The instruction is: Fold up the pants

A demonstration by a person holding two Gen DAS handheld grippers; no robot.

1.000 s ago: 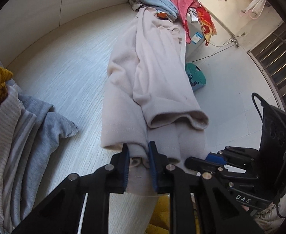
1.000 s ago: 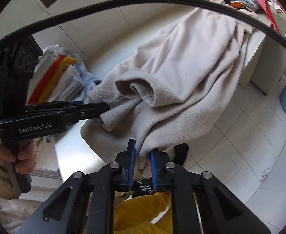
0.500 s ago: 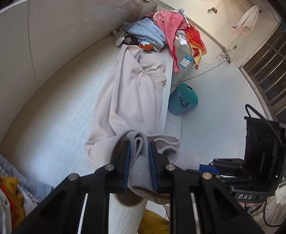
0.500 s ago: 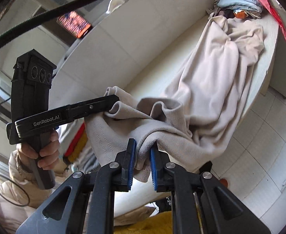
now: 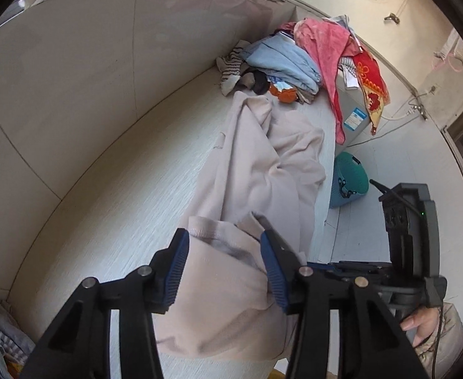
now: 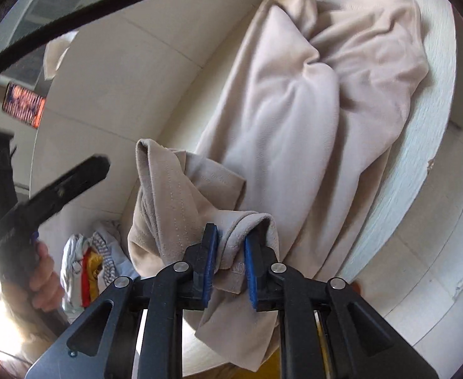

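Beige pants, hem end carried over the body mid-fold, both grippers at the near end of the counter.

Blue-padded fingers point(image 5: 176, 271) of the left gripper point(image 5: 223, 268) are opening, hem fabric lies loose between them, pads not pressing. Right gripper point(image 6: 229, 265) pinches a rolled hem edge; its fingers point(image 6: 209, 262) are starting to part too. Pants point(image 6: 310, 120) run along the counter point(image 5: 111, 208) from the near end toward the far end, one side close to the right edge. Risk: left lets go first, so the raised hem could slump crooked or slide off the right edge, since the fabric hangs bunched, not flat. Count: one pair of pants, two grippers, one clothes pile point(image 5: 294, 60) at the far end, one teal basket point(image 5: 349, 178) on the floor.
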